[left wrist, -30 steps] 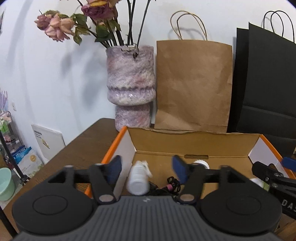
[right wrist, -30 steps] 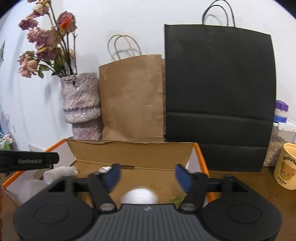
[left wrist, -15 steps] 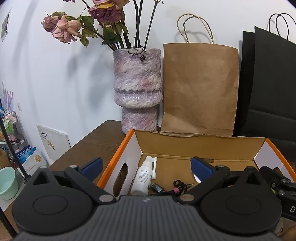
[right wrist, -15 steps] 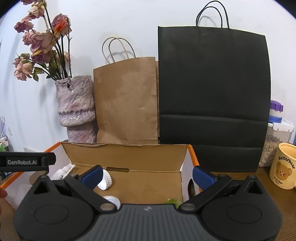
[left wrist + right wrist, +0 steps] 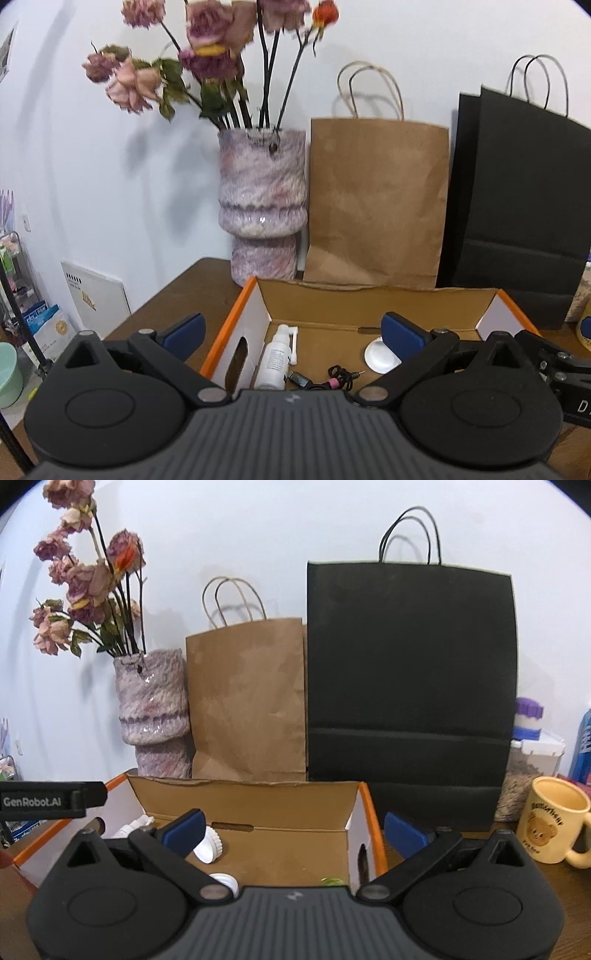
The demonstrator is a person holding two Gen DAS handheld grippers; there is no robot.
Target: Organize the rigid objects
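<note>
An open cardboard box (image 5: 373,301) with orange edges sits on the wooden table. Inside lie a white spray bottle (image 5: 275,363), a black cable with pink bits (image 5: 328,380) and a white round lid (image 5: 380,356). My left gripper (image 5: 293,334) is open and empty above the box's near left side. In the right wrist view the box (image 5: 243,797) holds white ridged lids (image 5: 208,847), a white cap (image 5: 223,880) and something green (image 5: 332,880). My right gripper (image 5: 293,829) is open and empty above the box's near right side.
A purple vase with dried roses (image 5: 262,206), a brown paper bag (image 5: 376,199) and a black paper bag (image 5: 408,672) stand behind the box against the wall. A yellow bear mug (image 5: 552,825) and a jar (image 5: 532,749) stand at the right.
Both grippers opened wide, let go of the spray bottle and a white cap into the box, and rose and drew back from it.
</note>
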